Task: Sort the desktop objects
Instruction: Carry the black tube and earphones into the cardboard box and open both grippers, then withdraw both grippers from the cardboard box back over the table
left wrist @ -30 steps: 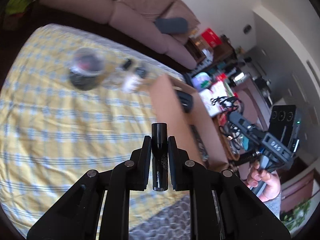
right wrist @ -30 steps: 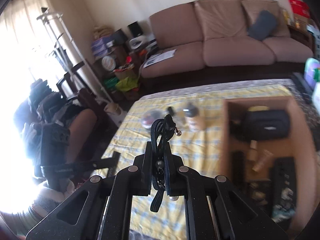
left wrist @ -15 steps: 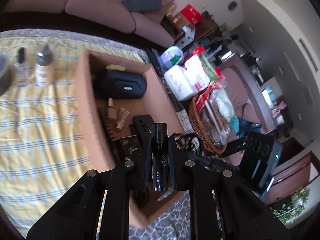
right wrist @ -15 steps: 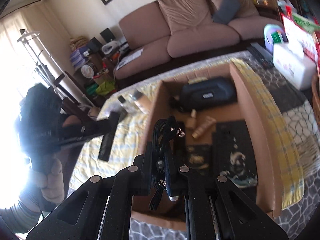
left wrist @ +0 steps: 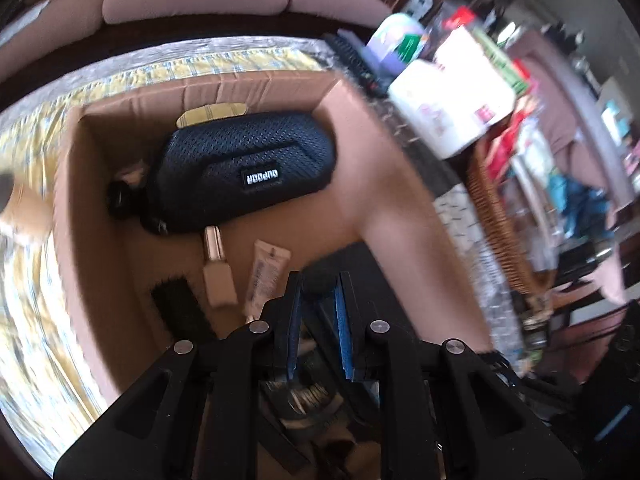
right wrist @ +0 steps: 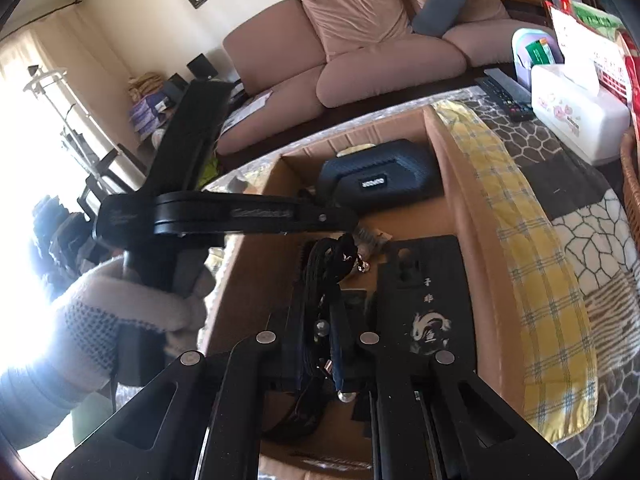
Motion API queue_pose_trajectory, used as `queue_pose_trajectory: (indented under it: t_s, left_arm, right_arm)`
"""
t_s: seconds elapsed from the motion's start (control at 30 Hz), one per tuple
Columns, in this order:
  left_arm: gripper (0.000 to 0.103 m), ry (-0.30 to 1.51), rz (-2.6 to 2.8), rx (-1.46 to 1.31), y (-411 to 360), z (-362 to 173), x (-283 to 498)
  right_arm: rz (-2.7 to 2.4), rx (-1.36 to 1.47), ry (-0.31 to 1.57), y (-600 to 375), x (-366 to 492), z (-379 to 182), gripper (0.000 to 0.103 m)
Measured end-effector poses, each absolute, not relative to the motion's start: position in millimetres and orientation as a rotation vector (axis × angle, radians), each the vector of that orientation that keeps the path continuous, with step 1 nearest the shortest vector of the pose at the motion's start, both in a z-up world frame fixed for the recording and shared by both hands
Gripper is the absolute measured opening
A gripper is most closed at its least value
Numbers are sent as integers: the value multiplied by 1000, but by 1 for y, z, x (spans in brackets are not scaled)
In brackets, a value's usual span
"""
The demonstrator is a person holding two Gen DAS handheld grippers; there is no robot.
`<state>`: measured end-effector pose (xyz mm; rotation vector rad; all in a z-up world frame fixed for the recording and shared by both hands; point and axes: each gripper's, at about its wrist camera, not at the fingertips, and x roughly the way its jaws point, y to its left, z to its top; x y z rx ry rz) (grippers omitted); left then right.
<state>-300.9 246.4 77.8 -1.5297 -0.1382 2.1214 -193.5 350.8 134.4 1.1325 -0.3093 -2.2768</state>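
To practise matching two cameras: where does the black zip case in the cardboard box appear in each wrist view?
Left wrist: black zip case, upper centre-left, at the box's far end.
Right wrist: the case, centre, just above the middle, against the far wall.
Shared landmark: the cardboard box.

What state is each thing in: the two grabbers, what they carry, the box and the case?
Left gripper: jaws parted.
Cylinder: between its tips, blurred, seemingly loose.
Right gripper: shut on cord.
Cord: bundled, clamped.
Box: open-topped, partly filled.
Case: closed, lying in box.
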Motion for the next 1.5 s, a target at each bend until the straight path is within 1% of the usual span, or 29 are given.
queue_pose_trajectory:
  t_s: [0.07,0.33,0.43,0.5,0.53,0.57,0.6,0.63,0.67,0.7,0.77,0.83,0.93,1.07,1.2,1.33,1.43,1.5]
  left_arm:
    - [15,-100,2140,-1541,251,74,-308]
    - [15,-83,2125,-1560,248,70,-307]
    - [16,-65,2124,-1580,244,66,-303]
    - [16,-59,2112,-1591,240,63,-299]
    - [16,-57,2108,-1592,238,63,-298]
    - [19,-56,2105,-1593,235,62,-296]
    - [22,-59,2103,-1594,233,63,-295]
    - [25,-65,2099,-1592,231,63,-294]
    - [27,-72,2095,-1588,228,64,-294]
    - [27,-77,2095,-1583,226,66,-294]
    - [32,-102,2094,-1570,222,70,-295]
    - [34,-122,2099,-1560,219,75,-296]
    - [39,-174,2103,-1544,209,83,-298]
    - [48,-224,2122,-1522,191,96,-294]
    - [53,-245,2142,-1495,175,114,-285]
    - [62,-261,2166,-1452,156,138,-270]
    - [66,-273,2193,-1416,139,155,-255]
    - [75,-269,2215,-1395,126,167,-243]
  right_arm:
    - [-2282,1151,-295,350,-201,131,10]
    - [-2327,1263,-233,339,-264,131,11]
    - [-2344,1348,-169,327,-295,120,11]
    - [-2375,1435,-91,317,-316,107,13]
    - [-2387,1467,-69,314,-323,100,16]
    - [-2398,1493,-59,313,-328,96,11]
    - [-2397,1510,-72,312,-334,90,11]
    - [-2391,1508,-89,310,-337,88,17]
    - [-2391,1503,-90,308,-338,88,26]
    - [-2393,1497,-80,305,-337,90,29]
    - [-2429,1456,-50,303,-330,99,41]
    - [-2449,1416,-39,304,-322,110,45]
    - [-2458,1377,-56,308,-312,124,45]
    - [-2462,1341,-65,311,-296,142,49]
    - [-2456,1320,-71,309,-278,157,51]
    - [-2462,1294,-77,305,-257,170,57]
    - [-2457,1280,-92,303,-244,179,61]
    - [-2447,1260,-106,299,-231,187,62]
